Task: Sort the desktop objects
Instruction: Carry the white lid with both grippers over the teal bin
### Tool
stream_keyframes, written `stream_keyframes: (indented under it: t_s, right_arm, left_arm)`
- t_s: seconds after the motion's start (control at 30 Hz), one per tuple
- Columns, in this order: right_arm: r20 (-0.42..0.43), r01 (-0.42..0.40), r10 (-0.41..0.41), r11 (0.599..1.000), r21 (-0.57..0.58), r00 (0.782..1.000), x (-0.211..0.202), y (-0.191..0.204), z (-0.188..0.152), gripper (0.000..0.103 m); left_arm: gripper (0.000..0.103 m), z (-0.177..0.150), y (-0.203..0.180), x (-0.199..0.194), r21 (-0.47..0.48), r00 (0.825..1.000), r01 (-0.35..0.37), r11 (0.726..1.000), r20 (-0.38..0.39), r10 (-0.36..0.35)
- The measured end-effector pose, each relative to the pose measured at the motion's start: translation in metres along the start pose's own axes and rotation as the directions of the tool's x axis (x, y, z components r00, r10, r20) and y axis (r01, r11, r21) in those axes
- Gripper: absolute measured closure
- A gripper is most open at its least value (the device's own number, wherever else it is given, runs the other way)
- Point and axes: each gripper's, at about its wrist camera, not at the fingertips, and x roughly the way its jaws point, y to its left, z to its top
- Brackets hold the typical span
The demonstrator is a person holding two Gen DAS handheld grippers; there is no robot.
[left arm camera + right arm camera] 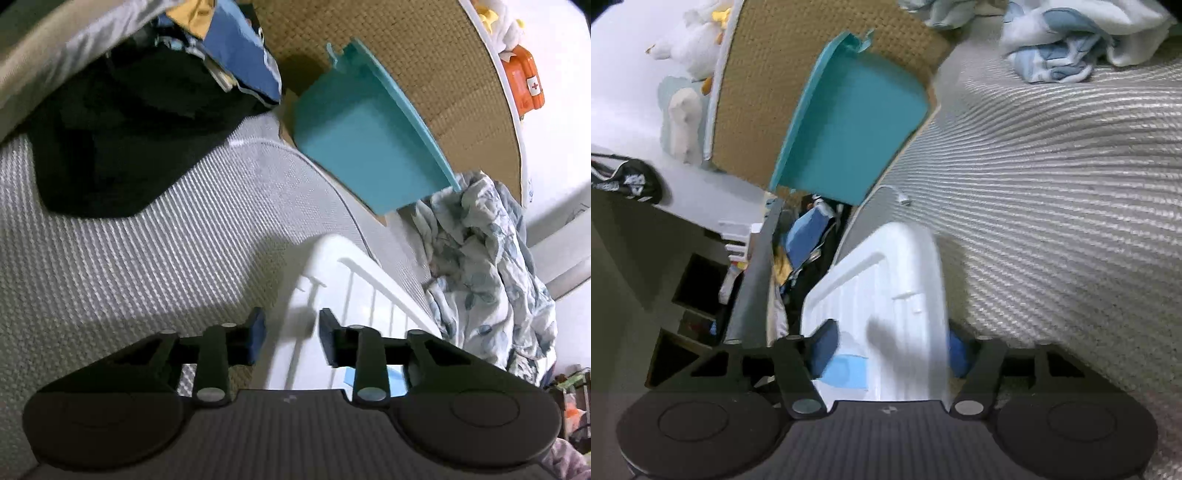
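Note:
A white slatted plastic basket (373, 291) lies on a grey ribbed mattress (129, 277). In the left wrist view my left gripper (293, 341) is shut on the basket's near wall, and the white plastic fills the narrow gap between its blue pads (258, 338). Seen from the right wrist, the same basket (886, 266) runs lengthwise between the fingers of my right gripper (890, 350). Its jaws stand wide, with one pad (823, 347) against each side of the basket. A light blue piece (846, 369) shows inside the basket. Behind it a teal plastic bin (362, 147) (849, 140) leans on a woven mat.
A black garment (110, 147) and blue cloth (240, 55) lie at the mattress's far left. A crumpled floral blanket (480, 277) is on the right. An orange first-aid case (524, 81) and a white plush toy (698, 48) sit beyond the brown woven mat (424, 55).

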Motion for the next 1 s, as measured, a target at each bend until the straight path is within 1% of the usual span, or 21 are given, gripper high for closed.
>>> stream_keyframes:
  t_s: [0.03, 0.07, 0.2, 0.33, 0.43, 0.57, 0.67, 0.8, 1.0]
  right_arm:
    - [0.0, 0.015, -0.015, 1.0, 0.006, 1.0, 0.0, -0.002, 0.001, 0.062]
    - [0.0, 0.025, -0.025, 1.0, 0.009, 1.0, 0.001, -0.003, 0.002, 0.066]
    - [0.014, 0.03, -0.03, 1.0, -0.008, 0.999, 0.002, 0.0, 0.002, 0.066]
    - [0.051, 0.015, -0.015, 1.0, -0.005, 0.999, -0.002, 0.0, 0.004, 0.068]
    - [0.079, -0.001, 0.004, 0.999, -0.034, 0.997, -0.008, 0.007, 0.005, 0.07]
    - [0.093, 0.004, 0.001, 0.999, -0.047, 0.996, -0.007, 0.011, 0.006, 0.07]
    - [0.101, 0.005, 0.0, 0.999, -0.045, 0.995, -0.004, 0.014, 0.01, 0.07]
    - [0.1, -0.001, 0.009, 0.997, -0.08, 0.995, -0.004, 0.021, 0.014, 0.07]
    - [0.103, 0.003, 0.008, 0.994, -0.106, 0.995, -0.002, 0.033, 0.019, 0.07]
  left_arm:
    - [0.072, 0.0, -0.001, -0.001, 0.004, 1.0, -0.002, 1.0, 0.008, 0.002]
    - [0.072, 0.0, -0.001, -0.002, 0.008, 1.0, -0.002, 1.0, 0.012, 0.002]
    - [0.072, 0.0, -0.004, -0.004, 0.018, 0.999, 0.014, 1.0, 0.028, -0.014]
    - [0.072, -0.001, -0.012, -0.004, 0.075, 0.999, -0.007, 0.997, 0.032, 0.005]
    - [0.072, -0.001, -0.014, -0.005, 0.088, 0.999, -0.011, 0.996, 0.05, 0.007]
    - [0.072, -0.001, -0.016, -0.01, 0.093, 0.997, -0.004, 0.996, 0.076, -0.003]
    - [0.072, 0.0, -0.018, -0.012, 0.1, 0.996, -0.022, 0.995, 0.093, 0.013]
    - [0.072, 0.002, -0.018, -0.014, 0.095, 0.992, -0.033, 0.995, 0.122, 0.021]
    - [0.072, 0.009, -0.027, -0.018, 0.101, 0.986, -0.012, 0.995, 0.168, -0.005]
